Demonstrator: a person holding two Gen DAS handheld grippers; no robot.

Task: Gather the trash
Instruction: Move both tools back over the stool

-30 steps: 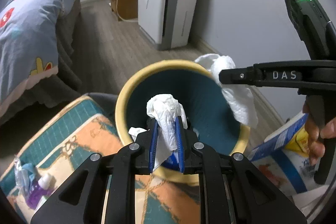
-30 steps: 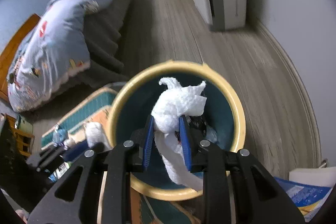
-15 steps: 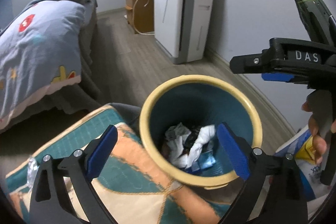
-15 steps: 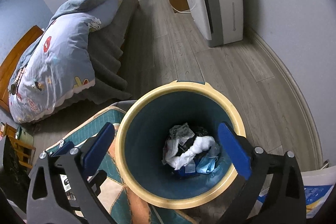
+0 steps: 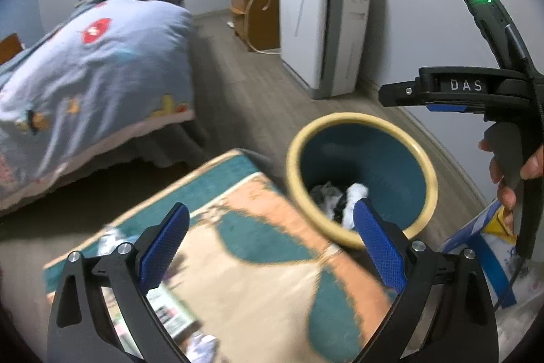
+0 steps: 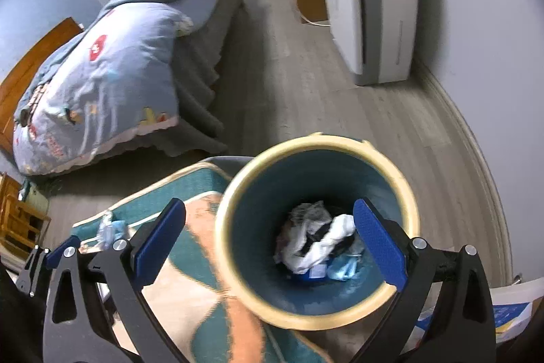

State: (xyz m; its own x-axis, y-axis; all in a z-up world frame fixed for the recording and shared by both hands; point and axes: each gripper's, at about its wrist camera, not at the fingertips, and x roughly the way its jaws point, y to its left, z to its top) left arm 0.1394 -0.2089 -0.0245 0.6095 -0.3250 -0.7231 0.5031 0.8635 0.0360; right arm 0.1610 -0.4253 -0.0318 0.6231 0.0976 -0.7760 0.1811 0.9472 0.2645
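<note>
A second ago both grippers pinched white tissue over the bin; now both tissues lie inside it, and the left gripper has swung left over the mat while the right gripper has pulled back above the bin. Both stand released, jaws wide, holding nothing. The bin sits on the floor at the mat's right edge, and the trash at its bottom is a heap of white tissue, dark scraps and something pale blue. So one round looks done, but more seems left: a clear wrapper lies at the mat's far left corner, printed paper near the left gripper, and a white crumple at the near edge. The left view is motion-blurred, so I cannot tell what those bits are. The bin's base is hidden by its wall, and the blue-and-white pack on the right is cut off by the right gripper's handle.
</note>
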